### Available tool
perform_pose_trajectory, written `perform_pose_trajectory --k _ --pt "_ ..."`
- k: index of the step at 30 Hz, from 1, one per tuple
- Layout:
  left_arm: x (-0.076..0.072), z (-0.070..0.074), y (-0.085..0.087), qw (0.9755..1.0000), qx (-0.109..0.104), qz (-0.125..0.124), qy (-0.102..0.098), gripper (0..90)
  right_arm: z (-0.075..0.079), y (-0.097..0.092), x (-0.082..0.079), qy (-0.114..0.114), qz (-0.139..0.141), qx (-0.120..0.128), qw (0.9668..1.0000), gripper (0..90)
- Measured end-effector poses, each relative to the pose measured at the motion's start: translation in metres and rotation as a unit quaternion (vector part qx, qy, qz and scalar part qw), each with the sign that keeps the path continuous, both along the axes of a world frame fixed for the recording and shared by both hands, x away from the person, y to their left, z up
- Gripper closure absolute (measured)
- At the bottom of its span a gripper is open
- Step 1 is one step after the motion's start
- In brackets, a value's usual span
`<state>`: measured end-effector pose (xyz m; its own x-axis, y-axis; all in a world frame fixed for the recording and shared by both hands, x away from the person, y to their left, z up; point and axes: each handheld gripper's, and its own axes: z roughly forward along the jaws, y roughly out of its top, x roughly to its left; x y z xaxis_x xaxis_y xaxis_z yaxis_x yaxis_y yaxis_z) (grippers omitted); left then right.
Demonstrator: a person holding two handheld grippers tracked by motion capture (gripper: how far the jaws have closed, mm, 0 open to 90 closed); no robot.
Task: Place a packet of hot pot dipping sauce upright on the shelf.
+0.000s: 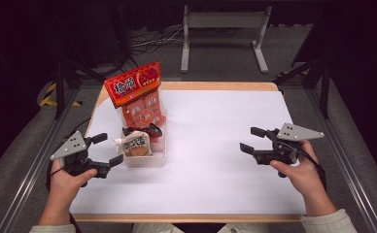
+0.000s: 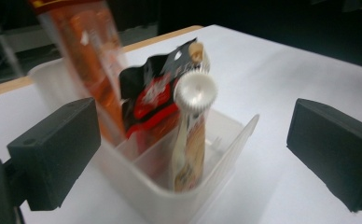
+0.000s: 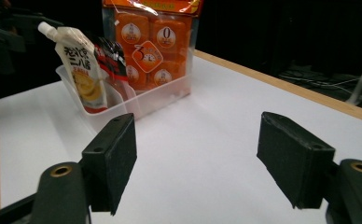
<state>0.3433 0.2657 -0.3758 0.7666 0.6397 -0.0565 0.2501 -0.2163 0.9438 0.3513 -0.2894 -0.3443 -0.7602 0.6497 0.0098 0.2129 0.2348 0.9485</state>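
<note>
A clear plastic bin (image 1: 150, 163) stands at the left of the white table. In it are a tall orange snack bag (image 1: 140, 97), a black and red packet (image 1: 145, 130) and a white spouted pouch (image 1: 135, 144), all upright. My left gripper (image 1: 110, 149) sits just left of the bin, open, its jaws pointing at the pouch (image 2: 191, 149) without touching it. In the left gripper view the pouch's white cap (image 2: 196, 90) is close ahead, between the wide jaws. My right gripper (image 1: 248, 139) rests at the right of the table, open and holding nothing, facing the bin (image 3: 137, 105).
A white sheet (image 1: 211, 145) covers the wooden table, with bare room between the bin and the right gripper. A metal stand (image 1: 223, 34) and cables lie on the dark floor beyond the far edge. Rails run along both sides.
</note>
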Motion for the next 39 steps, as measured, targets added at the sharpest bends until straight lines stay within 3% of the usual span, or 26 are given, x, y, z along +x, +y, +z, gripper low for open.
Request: perform_pose_trajectory --k 1,6,9,16,26,29,33,36,39 --pt "-0.007 -0.001 0.004 0.9999 0.003 0.008 -0.006 3.0 0.000 -0.002 -0.002 -0.001 -0.002 0.002 1.0000 29.2" --pt "-0.022 -0.007 0.011 0.9998 0.009 0.020 0.003 3.3 -0.002 -0.013 -0.016 -0.012 -0.015 0.004 0.9998 28.9" --pt "-0.026 -0.010 0.012 0.9992 0.023 0.031 0.009 3.3 -0.005 -0.017 -0.020 -0.013 -0.021 0.001 0.9997 28.6" --pt "-0.034 -0.024 0.012 0.9991 0.019 0.033 0.019 2.8 -0.021 -0.034 -0.032 -0.006 -0.048 -0.001 0.9988 28.0" --pt "-0.035 -0.050 0.010 0.9979 0.018 0.042 0.045 3.0 -0.054 -0.055 -0.045 0.018 -0.092 -0.008 0.9956 27.9" --pt "-0.034 -0.055 0.011 0.9976 0.015 0.044 0.050 3.2 -0.057 -0.057 -0.046 0.021 -0.096 -0.008 0.9952 27.9" --pt "-0.032 -0.062 0.008 0.9972 0.023 0.042 0.057 3.3 -0.069 -0.060 -0.049 0.033 -0.104 -0.013 0.9940 28.0" --pt "-0.030 -0.067 0.004 0.9963 0.033 0.040 0.068 3.6 -0.077 -0.061 -0.050 0.047 -0.107 -0.003 0.9931 28.3" --pt "-0.028 -0.072 0.000 0.9954 0.047 0.036 0.076 4.0 -0.083 -0.058 -0.050 0.044 -0.108 -0.030 0.9927 28.3"
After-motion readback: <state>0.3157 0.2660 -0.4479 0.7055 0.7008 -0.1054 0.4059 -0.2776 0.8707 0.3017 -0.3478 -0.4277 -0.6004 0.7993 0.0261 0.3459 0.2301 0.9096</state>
